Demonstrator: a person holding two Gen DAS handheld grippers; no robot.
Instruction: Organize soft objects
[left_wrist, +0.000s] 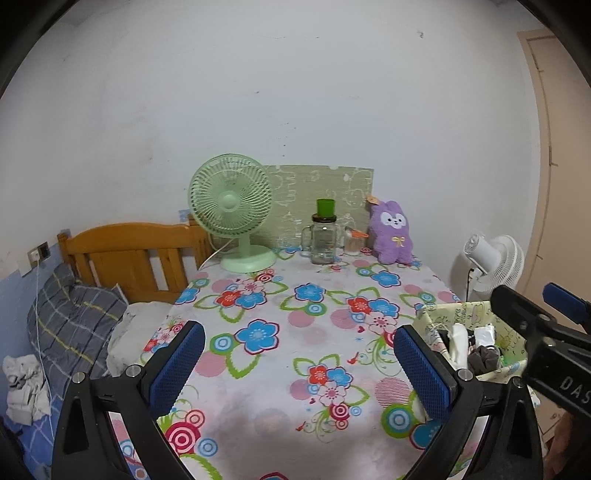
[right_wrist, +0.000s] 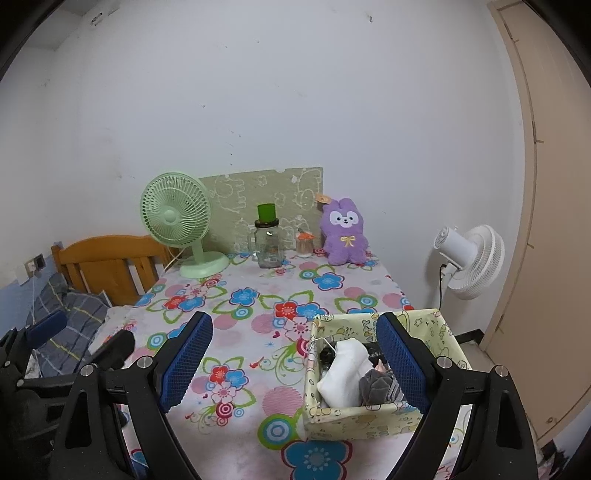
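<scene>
Covering the table, floral cloth (right_wrist: 258, 314), white wall (right_wrist: 295, 92), both grippers' jaws wide, empty.

fabric box (left_wrist: 480, 317) partly hidden by right gripper (left_wrist: 546, 314), door (right_wrist: 546, 221) cut off

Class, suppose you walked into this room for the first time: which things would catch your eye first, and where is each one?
The loud flowered tablecloth covers the whole table. At its far edge, by the wall, stand a pale green desk fan on the left and a purple plush rabbit on the right. Nearer, at the table's right side, a cream fabric storage box holds a rolled white cloth and a grey one.
</scene>
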